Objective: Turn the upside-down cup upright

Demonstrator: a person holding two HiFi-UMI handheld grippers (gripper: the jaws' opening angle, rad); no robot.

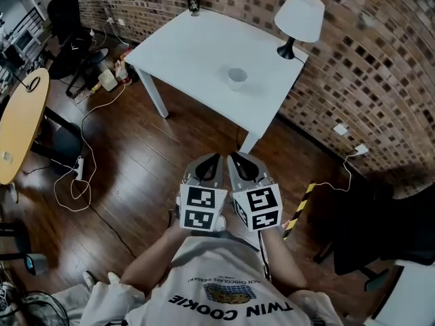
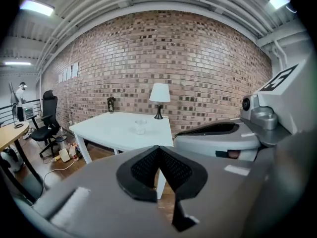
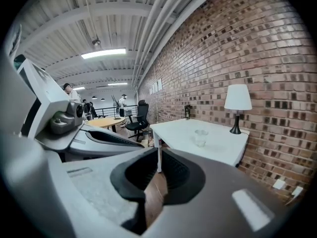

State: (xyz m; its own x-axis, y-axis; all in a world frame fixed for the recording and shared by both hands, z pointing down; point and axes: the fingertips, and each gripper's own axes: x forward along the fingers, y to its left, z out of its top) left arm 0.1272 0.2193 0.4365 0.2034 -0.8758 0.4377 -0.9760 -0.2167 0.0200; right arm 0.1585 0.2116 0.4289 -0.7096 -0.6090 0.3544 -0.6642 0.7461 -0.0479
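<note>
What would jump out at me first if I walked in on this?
The left tool and right tool, grey with black-and-white marker cubes, are held side by side above the wooden floor, both shut and empty. Ahead, a white table by the brick wall bears a small clear cup mid-top and a white lamp at one corner.

Grey grippers and a pale printed T-shirt are shown.
The left gripper and the right gripper are cased in smooth light-grey shells, with black ribbed pads set in dark, teardrop-shaped recesses. Each is topped by a white cube printed with black square markers. A round dark lens in a grey mount is fitted beside the right gripper's cube. A light-grey T-shirt with short sleeves is worn; "TWIN COOKIE" is printed on it in dark letters, with a blue-and-tan cookie picture. A thin dark cord is seen below the right cube.
</note>
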